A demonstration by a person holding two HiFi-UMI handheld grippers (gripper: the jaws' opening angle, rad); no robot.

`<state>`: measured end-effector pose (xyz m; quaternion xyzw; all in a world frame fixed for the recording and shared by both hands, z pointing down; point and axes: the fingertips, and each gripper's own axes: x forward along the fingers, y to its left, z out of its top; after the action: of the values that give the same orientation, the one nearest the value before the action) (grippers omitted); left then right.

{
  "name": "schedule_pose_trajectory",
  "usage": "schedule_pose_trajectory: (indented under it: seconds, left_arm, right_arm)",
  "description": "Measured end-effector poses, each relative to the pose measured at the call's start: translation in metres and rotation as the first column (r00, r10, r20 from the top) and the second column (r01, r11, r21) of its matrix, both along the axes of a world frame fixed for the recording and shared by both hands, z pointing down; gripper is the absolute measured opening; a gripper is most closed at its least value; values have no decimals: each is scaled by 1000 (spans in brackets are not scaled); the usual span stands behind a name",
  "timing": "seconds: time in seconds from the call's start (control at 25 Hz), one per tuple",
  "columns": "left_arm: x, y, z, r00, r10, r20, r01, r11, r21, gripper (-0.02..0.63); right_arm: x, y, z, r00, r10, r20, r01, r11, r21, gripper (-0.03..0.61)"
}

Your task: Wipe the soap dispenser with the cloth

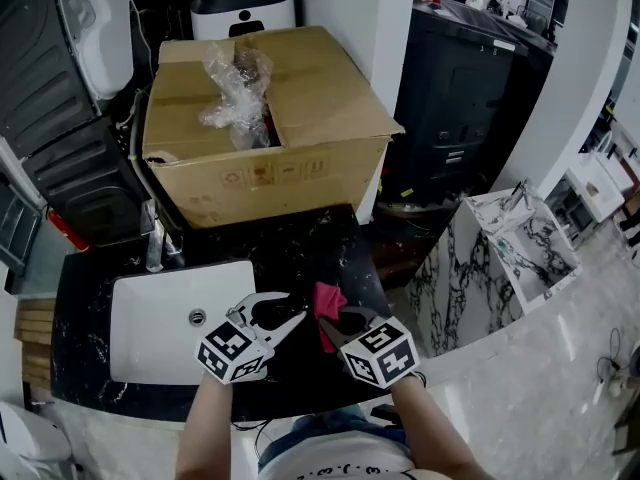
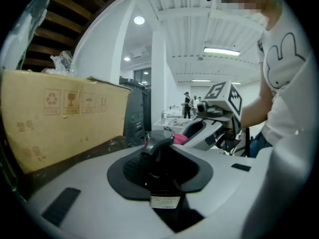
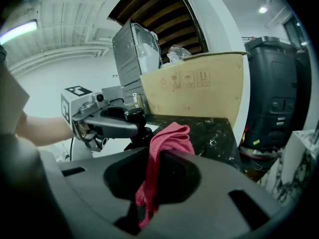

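In the head view both grippers meet over the black marble counter [image 1: 310, 248], just right of the sink. My left gripper [image 1: 283, 310] is shut on a black soap dispenser [image 1: 266, 314]. The left gripper view shows that dispenser [image 2: 160, 171] between the jaws, pump head on top and a small label low on its body. My right gripper [image 1: 335, 320] is shut on a pink-red cloth [image 1: 328, 301]. In the right gripper view the cloth [image 3: 169, 138] bunches out of the jaws and hangs down, close beside the dispenser [image 3: 137, 119]. Whether cloth and dispenser touch I cannot tell.
A white sink [image 1: 150, 318] with a faucet [image 1: 155, 243] lies left of the grippers. A large cardboard box [image 1: 300, 138] with crumpled plastic wrap [image 1: 235, 88] stands at the counter's back. The counter ends at the right; a marble-patterned cabinet [image 1: 500, 258] stands on the floor there.
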<state>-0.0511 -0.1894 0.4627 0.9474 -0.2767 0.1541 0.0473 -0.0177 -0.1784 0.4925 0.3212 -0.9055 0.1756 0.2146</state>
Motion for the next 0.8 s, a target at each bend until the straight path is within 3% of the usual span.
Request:
schedule_pose_trajectory:
  seconds: [0.12, 0.2, 0.32, 0.4, 0.44, 0.56, 0.6, 0.72, 0.8]
  left_arm:
    - [-6, -4, -1, 987, -160, -31, 160, 987, 7, 119]
    - [-14, -7, -1, 956, -288, -62, 289, 957, -1, 139]
    - [-27, -12, 1, 864, -493, -99, 494, 869, -18, 150]
    - [-31, -15, 1, 810, -575, -113, 577, 817, -20, 144]
    - [-31, -17, 0, 795, -596, -116, 598, 801, -20, 144]
    - [-35, -26, 0, 773, -625, -109, 624, 780, -40, 144]
    - [-37, -28, 0, 775, -624, -105, 622, 781, -50, 112]
    - [-41, -29, 0, 792, -599, -117, 592, 801, -93, 112]
    - [-48, -31, -2, 772, -609, -183, 585, 793, -173, 113]
  right_arm:
    - [-5, -1, -2, 1000, -2, 9, 2, 1000, -9, 49]
    - [-8, 0, -2, 1000, -7, 9, 8, 1000, -12, 49]
    - [-17, 4, -2, 999, -34, 32, 35, 999, -33, 49]
    - [-27, 9, -2, 997, -57, 46, 59, 997, -41, 49]
    - [-32, 11, -2, 996, -70, 51, 73, 997, -41, 49]
    - [-45, 16, -2, 993, -95, 65, 98, 995, -33, 49]
    - [-46, 16, -1, 994, -91, 67, 93, 995, -30, 49]
    - [-46, 13, 0, 995, -70, 76, 73, 997, -36, 49]
    - [-47, 12, 0, 994, -69, 82, 72, 997, -35, 49]
